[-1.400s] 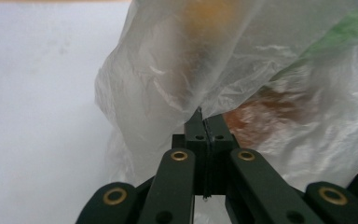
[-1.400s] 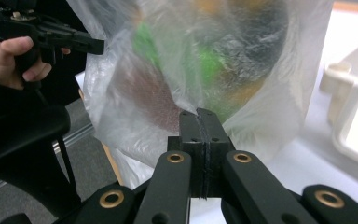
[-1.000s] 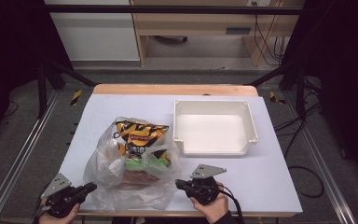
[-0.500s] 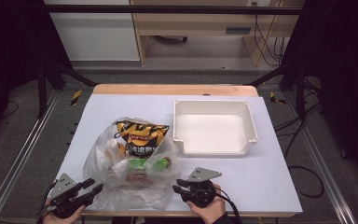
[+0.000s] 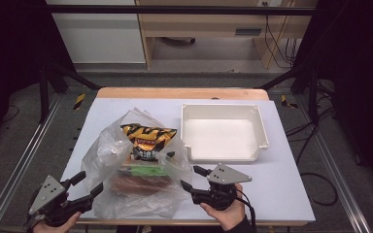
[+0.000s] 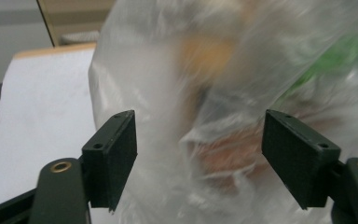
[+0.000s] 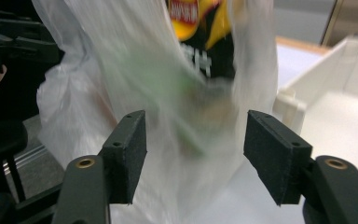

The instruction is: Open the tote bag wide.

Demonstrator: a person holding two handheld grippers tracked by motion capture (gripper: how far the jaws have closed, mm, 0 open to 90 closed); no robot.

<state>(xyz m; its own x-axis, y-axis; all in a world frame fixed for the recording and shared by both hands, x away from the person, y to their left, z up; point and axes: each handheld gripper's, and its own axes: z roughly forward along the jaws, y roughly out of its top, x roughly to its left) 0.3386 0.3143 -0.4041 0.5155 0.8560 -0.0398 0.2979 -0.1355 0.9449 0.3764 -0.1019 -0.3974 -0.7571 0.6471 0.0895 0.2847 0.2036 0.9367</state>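
- Left gripper at the tabletop's near-left corner, jaws just spreading, nothing pinched.
- Right gripper at the near edge, likewise spreading, beside the plastic bag.

White table, clear plastic bag w/ snacks left, empty white tray right
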